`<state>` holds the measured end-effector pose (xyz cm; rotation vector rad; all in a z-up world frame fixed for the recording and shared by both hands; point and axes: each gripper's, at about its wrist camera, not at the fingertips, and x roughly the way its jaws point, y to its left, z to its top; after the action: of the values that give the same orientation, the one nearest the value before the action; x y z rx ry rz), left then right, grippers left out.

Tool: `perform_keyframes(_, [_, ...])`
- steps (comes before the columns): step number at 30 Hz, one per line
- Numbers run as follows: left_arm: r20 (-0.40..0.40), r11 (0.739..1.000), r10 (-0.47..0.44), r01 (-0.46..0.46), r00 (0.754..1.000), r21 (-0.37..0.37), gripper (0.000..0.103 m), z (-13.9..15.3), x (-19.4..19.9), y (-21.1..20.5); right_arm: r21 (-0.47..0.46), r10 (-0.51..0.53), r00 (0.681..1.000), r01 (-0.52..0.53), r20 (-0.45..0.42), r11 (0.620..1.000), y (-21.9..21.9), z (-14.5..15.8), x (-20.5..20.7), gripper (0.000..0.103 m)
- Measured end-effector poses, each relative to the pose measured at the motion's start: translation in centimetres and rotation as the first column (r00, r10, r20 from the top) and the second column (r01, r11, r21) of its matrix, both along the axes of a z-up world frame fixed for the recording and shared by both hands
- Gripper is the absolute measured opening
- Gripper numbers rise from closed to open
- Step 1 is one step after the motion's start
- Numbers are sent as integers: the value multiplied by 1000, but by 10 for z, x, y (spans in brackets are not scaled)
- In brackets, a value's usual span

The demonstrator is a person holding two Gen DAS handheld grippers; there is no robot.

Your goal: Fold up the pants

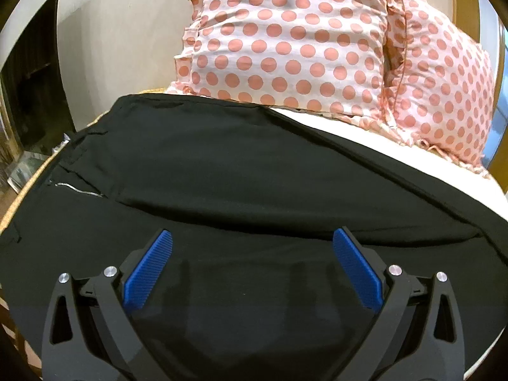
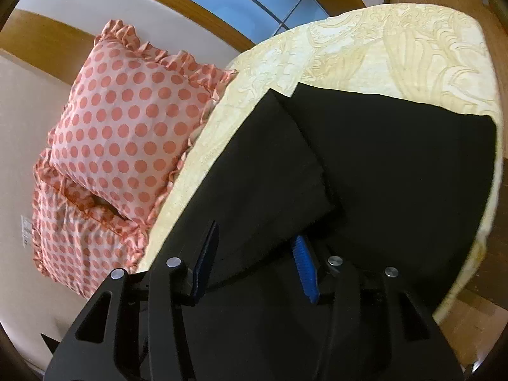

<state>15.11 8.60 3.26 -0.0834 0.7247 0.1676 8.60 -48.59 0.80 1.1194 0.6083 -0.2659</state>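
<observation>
matt black cloth pants (image 1: 254, 171), ribbed blue plastic pads (image 1: 149, 270), embossed cream bedspread (image 2: 349, 47)

No readable text anywhere — no labels, brands or numbers (either wrist view).

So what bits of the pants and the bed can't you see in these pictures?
- Left wrist view: the near part of the black pants is hidden behind the left hand-held gripper.
- Right wrist view: the pants fabric by the right hand-held gripper is too dark to tell if it is gripped.
- The bedspread under the pants is covered.
- The lower polka-dot pillow is partly covered.
</observation>
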Motion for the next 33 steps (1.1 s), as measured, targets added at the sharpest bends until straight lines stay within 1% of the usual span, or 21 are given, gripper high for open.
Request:
perform_keyframes(1, [-6,1000,3,-3,1000,15,101,-1,0,-1,-8,-2,1000,2,-7,1000,0,-1,4,32])
perform_keyframes(2, [-9,1000,-7,7,1000,21,101,-1,0,-3,-5,-1,1000,1,-8,1000,-1,-5,10,23])
perform_keyframes(3, [-10,1000,-17,17,1000,17,101,-1,0,-3,7,3,1000,-3,-10,1000,-1,-8,13,5])
perform_keyframes(4, [-10,1000,-30,30,999,6,101,-1,0,-2,42,12,1000,-12,4,999,-4,-13,15,3])
perform_keyframes(5, [-10,999,-50,50,999,-16,101,-1,0,0,74,2,999,-5,41,997,-8,-14,13,3])
perform_keyframes(6, [-11,998,-62,62,998,-32,101,-1,0,2,77,2,998,-7,70,997,-9,-10,9,3])
perform_keyframes(8, [4,995,-78,78,997,-68,101,1,-2,7,53,13,987,-22,158,998,-11,6,-5,3])
perform_keyframes(10, [66,985,-80,89,995,-149,101,9,-11,20,30,13,973,-21,229,999,-14,24,-28,2])
perform_keyframes(12, [144,965,-66,100,987,-243,101,16,-25,38,36,-3,966,-7,260,999,-17,32,-52,2])
perform_keyframes(13, [147,961,-59,96,987,-259,101,19,-27,43,44,-10,966,-1,259,999,-18,31,-61,2])
perform_keyframes(15, [86,959,-54,76,995,-271,101,25,-25,56,36,-17,977,9,213,999,-18,24,-75,2])
perform_keyframes(17, [28,961,-37,44,999,-271,101,32,-18,70,48,-16,987,8,162,999,-19,8,-81,2])
perform_keyframes(20, [-12,970,1,-4,1000,-243,101,46,0,86,96,-20,992,8,125,995,-21,-13,-82,2])
perform_keyframes(22, [-23,981,25,-29,999,-192,101,56,17,91,101,-17,994,6,110,995,-21,-18,-78,2])
perform_keyframes(23, [-36,985,33,-39,999,-170,101,61,33,95,96,-14,994,3,109,995,-22,-17,-77,2])
perform_keyframes(25, [-72,983,18,-31,997,-181,101,62,63,105,75,-5,993,-4,116,997,-22,-13,-76,2])
perform_keyframes(26, [-88,983,26,-42,996,-181,101,61,76,109,65,-1,993,-7,119,998,-22,-11,-75,2])
perform_keyframes(28, [-137,982,60,-83,989,-168,101,56,115,119,54,3,993,-9,122,998,-23,-10,-77,2])
perform_keyframes(29, [-172,980,83,-112,982,-165,101,50,140,127,53,2,993,-9,120,999,-23,-9,-76,2])
perform_keyframes(32, [-251,966,140,-187,958,-176,100,34,184,143,52,4,994,-9,109,999,-23,-11,-73,2])
perform_keyframes(33, [-283,960,149,-207,948,-188,95,27,200,149,52,7,995,-12,102,999,-23,-12,-72,2])
